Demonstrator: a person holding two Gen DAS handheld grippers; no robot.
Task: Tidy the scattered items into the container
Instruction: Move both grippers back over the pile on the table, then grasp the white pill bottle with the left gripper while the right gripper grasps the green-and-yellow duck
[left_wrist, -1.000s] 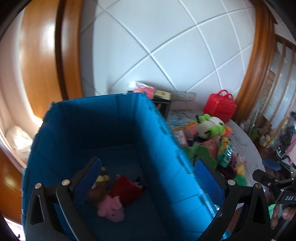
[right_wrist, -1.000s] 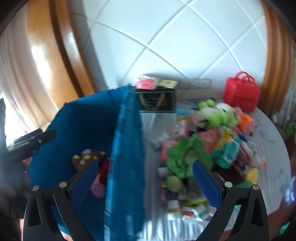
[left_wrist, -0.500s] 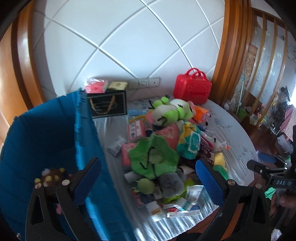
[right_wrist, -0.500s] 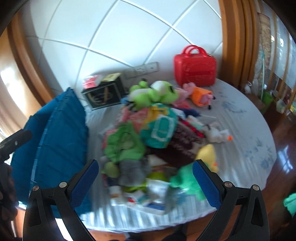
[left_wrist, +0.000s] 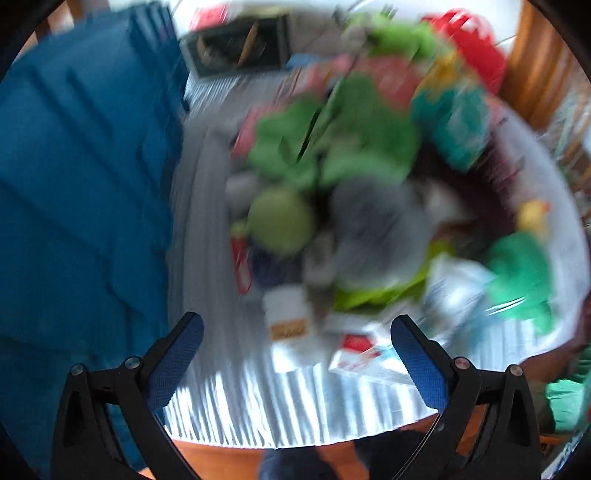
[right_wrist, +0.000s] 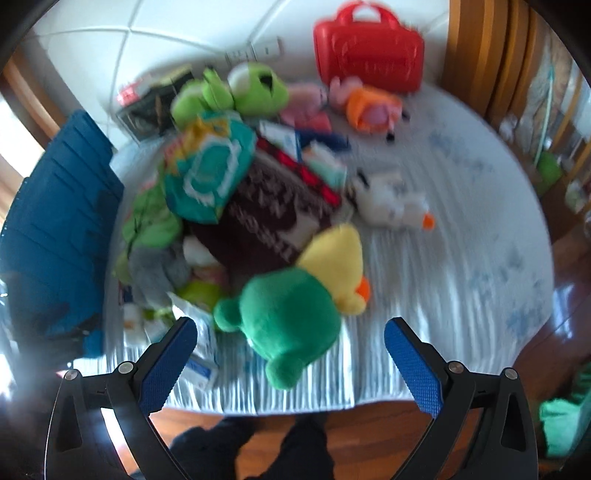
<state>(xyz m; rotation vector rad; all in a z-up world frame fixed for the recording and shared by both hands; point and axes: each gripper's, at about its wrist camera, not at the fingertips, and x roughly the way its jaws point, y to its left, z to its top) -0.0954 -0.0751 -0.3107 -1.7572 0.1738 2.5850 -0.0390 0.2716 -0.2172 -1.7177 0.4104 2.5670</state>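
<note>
Near the table's front edge, just ahead of the empty, wide-spread right gripper (right_wrist: 290, 363), lies the green plush toy (right_wrist: 286, 321), probably light and squashy, best pinched across its round body, with the blue bin (right_wrist: 55, 229) at left; the left gripper (left_wrist: 295, 356) gapes too.

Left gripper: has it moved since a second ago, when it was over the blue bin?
Yes. The left gripper has swung right, away from the blue bin, which now sits at the left of its view, and points open-jawed at the toy pile.
</note>
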